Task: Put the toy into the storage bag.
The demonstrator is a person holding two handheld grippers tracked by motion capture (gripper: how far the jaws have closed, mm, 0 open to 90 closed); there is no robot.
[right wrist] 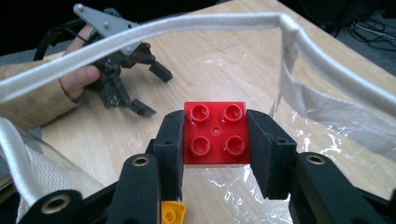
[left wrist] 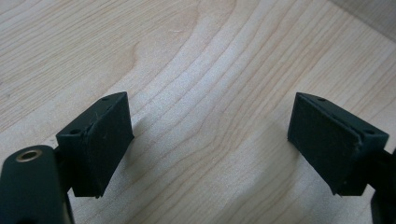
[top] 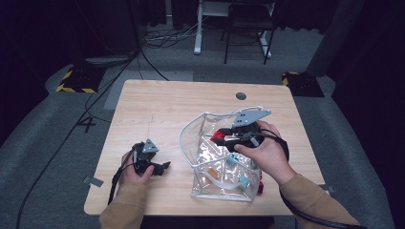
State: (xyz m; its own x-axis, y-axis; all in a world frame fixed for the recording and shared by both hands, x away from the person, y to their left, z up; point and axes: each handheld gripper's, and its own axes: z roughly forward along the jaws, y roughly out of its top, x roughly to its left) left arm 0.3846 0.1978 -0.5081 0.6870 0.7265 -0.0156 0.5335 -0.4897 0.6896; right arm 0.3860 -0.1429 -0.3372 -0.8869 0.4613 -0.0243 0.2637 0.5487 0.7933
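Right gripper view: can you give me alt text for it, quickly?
The right gripper clamps a red four-stud plastic brick between its black fingers, inside the white-rimmed clear plastic pouch. Beyond the rim, the left gripper rests open on the wooden table.

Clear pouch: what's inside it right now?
Inside the clear pouch, low down: an orange block and teal pieces. The right gripper holds a red brick inside its white rim. Its hand hides the pouch's middle.

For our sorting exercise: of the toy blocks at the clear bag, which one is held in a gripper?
The red block, clamped between the right gripper jaws over the bag's opening. The orange and teal blocks lie loose inside it.
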